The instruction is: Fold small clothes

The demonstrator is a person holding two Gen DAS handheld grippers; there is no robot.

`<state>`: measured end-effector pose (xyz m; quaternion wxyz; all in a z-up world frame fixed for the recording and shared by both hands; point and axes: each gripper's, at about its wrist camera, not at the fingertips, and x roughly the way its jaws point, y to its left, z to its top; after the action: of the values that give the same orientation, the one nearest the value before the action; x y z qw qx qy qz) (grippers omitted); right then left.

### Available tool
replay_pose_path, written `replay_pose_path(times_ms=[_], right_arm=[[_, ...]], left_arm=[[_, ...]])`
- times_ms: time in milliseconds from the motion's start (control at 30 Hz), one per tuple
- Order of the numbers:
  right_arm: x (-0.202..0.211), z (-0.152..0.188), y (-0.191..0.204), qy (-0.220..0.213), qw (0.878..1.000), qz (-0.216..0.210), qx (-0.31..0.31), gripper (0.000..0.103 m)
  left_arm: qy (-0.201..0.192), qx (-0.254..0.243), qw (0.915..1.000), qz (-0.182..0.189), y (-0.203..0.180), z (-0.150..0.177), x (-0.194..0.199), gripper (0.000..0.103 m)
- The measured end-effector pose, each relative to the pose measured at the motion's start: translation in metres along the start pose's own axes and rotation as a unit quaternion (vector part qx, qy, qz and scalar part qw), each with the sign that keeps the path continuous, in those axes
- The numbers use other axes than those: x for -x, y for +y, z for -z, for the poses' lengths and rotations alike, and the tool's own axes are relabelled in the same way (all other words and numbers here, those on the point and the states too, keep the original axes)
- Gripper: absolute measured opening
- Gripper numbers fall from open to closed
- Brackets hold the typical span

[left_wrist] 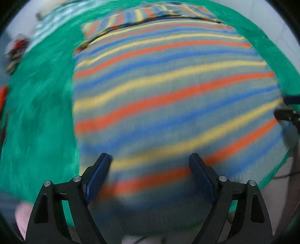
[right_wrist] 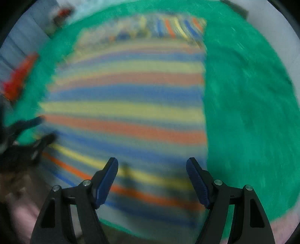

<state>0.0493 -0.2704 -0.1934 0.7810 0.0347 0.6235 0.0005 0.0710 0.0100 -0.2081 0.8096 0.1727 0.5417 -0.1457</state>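
Note:
A small knitted garment [left_wrist: 168, 84] with blue, orange, yellow and grey stripes lies flat on a green cloth [left_wrist: 41, 112]. A sleeve [left_wrist: 150, 15] is folded across its far end. My left gripper [left_wrist: 150, 157] hangs open above the garment's near left part, with nothing between its pads. In the right wrist view the same garment [right_wrist: 127, 105] fills the middle, and my right gripper [right_wrist: 151, 161] stands open over its near edge, pads apart and empty. Each gripper shows at the rim of the other's view: the right gripper [left_wrist: 280, 106] and the left gripper [right_wrist: 47, 127]. Both views are motion-blurred.
The green cloth [right_wrist: 243, 112] spreads wide to the garment's right. Beyond it at the far left lie a green-and-white striped cloth [left_wrist: 61, 16], a small bundle with red in it [left_wrist: 16, 45] and a red item [right_wrist: 18, 78]. A pale surface rings the cloth.

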Motion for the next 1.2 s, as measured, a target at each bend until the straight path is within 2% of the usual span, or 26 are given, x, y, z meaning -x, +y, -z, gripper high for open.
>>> replay_pose_path(times_ms=[33,133,300,333,400,433,500,533,600,667,700,767,900,1033,1200], right_arm=[[-0.012,0.019,-0.001,0.027,0.999,0.034,-0.002,0.075],[-0.01,0.046,0.004,0.019,0.998,0.056,0.001,0.074],[-0.017,0.072,0.013,0.028,0.996,0.089,0.005,0.075],[-0.018,0.076,0.014,0.032,0.995,0.094,0.007,0.075],[-0.019,0.085,0.015,0.045,0.993,0.106,0.012,0.085],[-0.023,0.093,0.011,0.067,0.99,0.121,0.005,0.086],[-0.021,0.108,-0.004,0.091,0.989,0.112,-0.033,0.085],[-0.014,0.112,-0.008,0.086,0.99,0.106,-0.048,0.085],[0.009,0.117,-0.015,0.055,0.992,0.092,-0.073,0.085],[0.041,0.119,-0.018,-0.007,0.992,0.077,-0.095,0.085],[0.061,0.119,-0.016,-0.048,0.991,0.081,-0.099,0.085],[0.084,0.119,-0.012,-0.103,0.985,0.1,-0.092,0.086],[0.116,0.113,-0.002,-0.185,0.972,0.119,-0.085,0.086],[0.126,0.107,-0.002,-0.211,0.968,0.109,-0.086,0.086],[0.118,0.104,-0.006,-0.211,0.967,0.107,-0.092,0.086]], left_arm=[[0.004,0.009,0.9999,-0.011,0.0,0.01,0.004,0.089],[0.022,0.034,0.999,-0.019,0.003,0.024,0.011,0.089],[0.041,0.04,0.9974,-0.043,0.004,0.041,0.013,0.09],[0.055,0.053,0.9964,-0.039,0.008,0.046,0.013,0.09],[0.086,0.082,0.9926,-0.025,0.018,0.053,0.01,0.09],[0.096,0.094,0.9908,-0.019,0.021,0.057,0.013,0.088],[0.096,0.114,0.9888,-0.006,0.027,0.066,0.03,0.085],[0.086,0.121,0.9889,-0.003,0.03,0.069,0.042,0.085],[0.054,0.131,0.9898,0.006,0.034,0.073,0.064,0.089],[0.021,0.138,0.9902,0.0,0.034,0.074,0.086,0.091],[0.008,0.139,0.9902,-0.006,0.038,0.073,0.092,0.091],[-0.015,0.145,0.9893,-0.013,0.047,0.068,0.103,0.092],[-0.036,0.162,0.9861,-0.01,0.07,0.054,0.105,0.092],[-0.043,0.165,0.9853,-0.013,0.081,0.044,0.104,0.092],[-0.037,0.168,0.9851,-0.012,0.08,0.044,0.093,0.092]])
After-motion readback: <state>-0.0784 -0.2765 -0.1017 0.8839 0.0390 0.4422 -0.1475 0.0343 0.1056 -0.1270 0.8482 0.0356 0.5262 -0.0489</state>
